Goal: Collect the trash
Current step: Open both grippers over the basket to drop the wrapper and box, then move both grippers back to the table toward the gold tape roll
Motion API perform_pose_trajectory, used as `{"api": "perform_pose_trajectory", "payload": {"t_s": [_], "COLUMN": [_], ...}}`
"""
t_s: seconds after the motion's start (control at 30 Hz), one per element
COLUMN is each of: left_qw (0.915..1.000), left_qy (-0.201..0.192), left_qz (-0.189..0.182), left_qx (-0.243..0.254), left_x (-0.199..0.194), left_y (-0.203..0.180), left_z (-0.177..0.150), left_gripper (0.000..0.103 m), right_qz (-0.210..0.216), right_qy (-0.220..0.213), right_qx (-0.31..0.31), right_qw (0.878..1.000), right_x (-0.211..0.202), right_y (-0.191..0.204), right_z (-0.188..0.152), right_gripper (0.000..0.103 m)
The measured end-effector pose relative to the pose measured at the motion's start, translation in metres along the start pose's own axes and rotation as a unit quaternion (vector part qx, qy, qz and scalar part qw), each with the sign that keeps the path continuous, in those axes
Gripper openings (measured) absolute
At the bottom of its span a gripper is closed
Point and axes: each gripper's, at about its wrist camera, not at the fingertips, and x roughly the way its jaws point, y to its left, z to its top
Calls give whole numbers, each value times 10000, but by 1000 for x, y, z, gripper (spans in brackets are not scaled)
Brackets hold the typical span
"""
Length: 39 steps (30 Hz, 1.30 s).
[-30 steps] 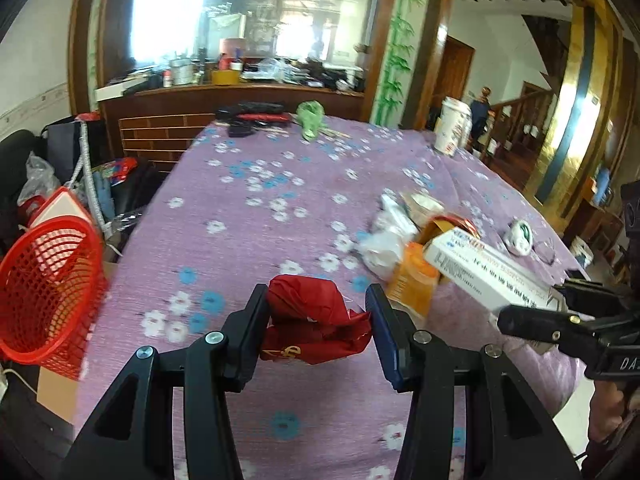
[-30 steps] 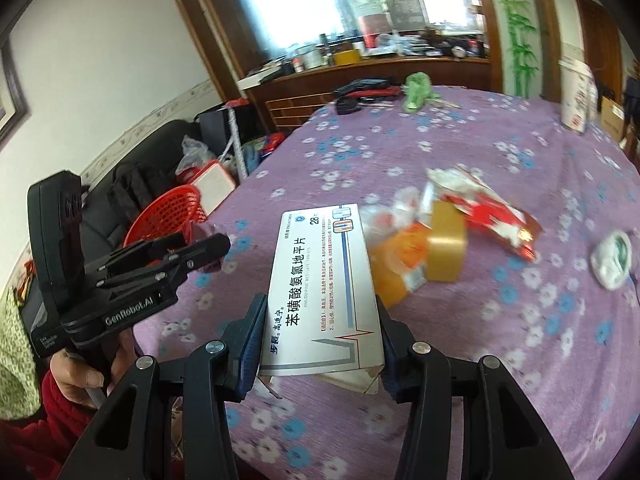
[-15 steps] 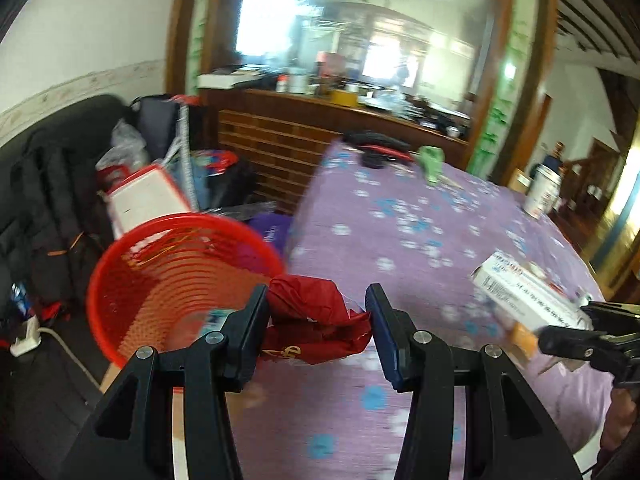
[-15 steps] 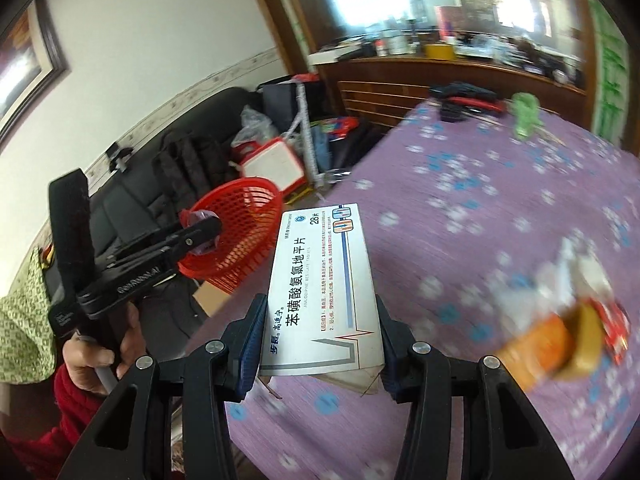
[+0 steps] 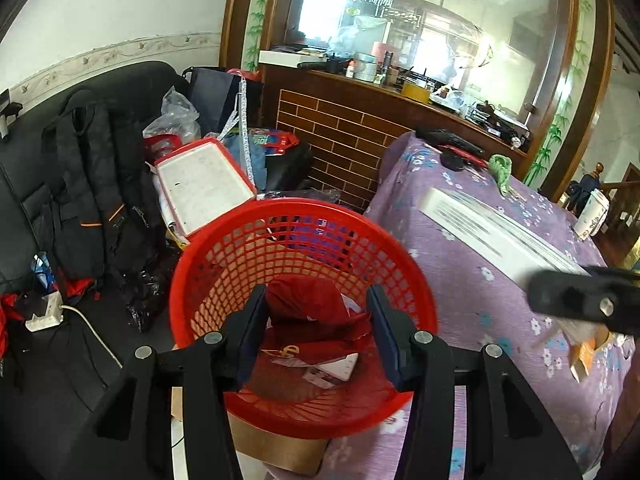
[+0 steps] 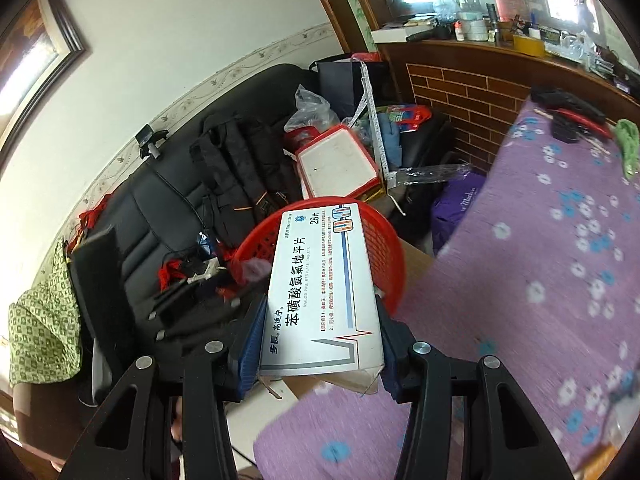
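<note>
I'm at the drop step. My left gripper (image 5: 318,334) hangs over the red basket (image 5: 208,264), which stands just off the table's (image 5: 460,280) edge; its jaws are opening, the red wrapper (image 5: 316,312) between them and, I judge, about to fall in. My right gripper (image 6: 318,340) holds the white medicine box (image 6: 320,284) by its sides, its far end over the basket rim. Next I should bring the box fully over the basket mouth and let go
</note>
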Motion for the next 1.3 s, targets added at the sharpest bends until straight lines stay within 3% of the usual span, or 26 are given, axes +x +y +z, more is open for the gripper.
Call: {"api": "perform_pose_trajectory", "payload": {"t_s": [0.07,0.2,0.33,0.5,0.73,0.97,1.17,1.3], "left_qw": [10000,9999,9997,9987,9914,9784,9639,9556], "left_qy": [-1,13,-71,-328,-273,90,524,645], "left_qz": [38,24,-131,-392,-1038,-1621,-1835,-1880], "left_qx": [57,-102,-175,15,751,1280,1857,2177], "left_x": [2,0,-13,-36,-46,-32,-13,-6], "left_y": [3,10,8,-25,-119,-208,-278,-306], "left_z": [0,2,1,-10,-39,-65,-91,-103], "left_gripper": [53,66,66,73,73,77,80,88], "right_qz": [41,30,-44,-299,-750,-1549,-2043,-2178], "right_qy": [-40,-39,-199,-528,-665,-1113,-1381,-1257], "right_qx": [72,270,267,272,479,1271,2046,2090], "right_qw": [10000,9996,9994,9978,9938,9734,9473,9450], "right_x": [11,21,-8,-58,-122,-210,-246,-234], "right_y": [-1,-6,-10,-16,-54,-134,-199,-216], "right_z": [8,16,6,-33,-108,-169,-196,-190], "right_gripper": [58,61,61,61,61,61,61,61]}}
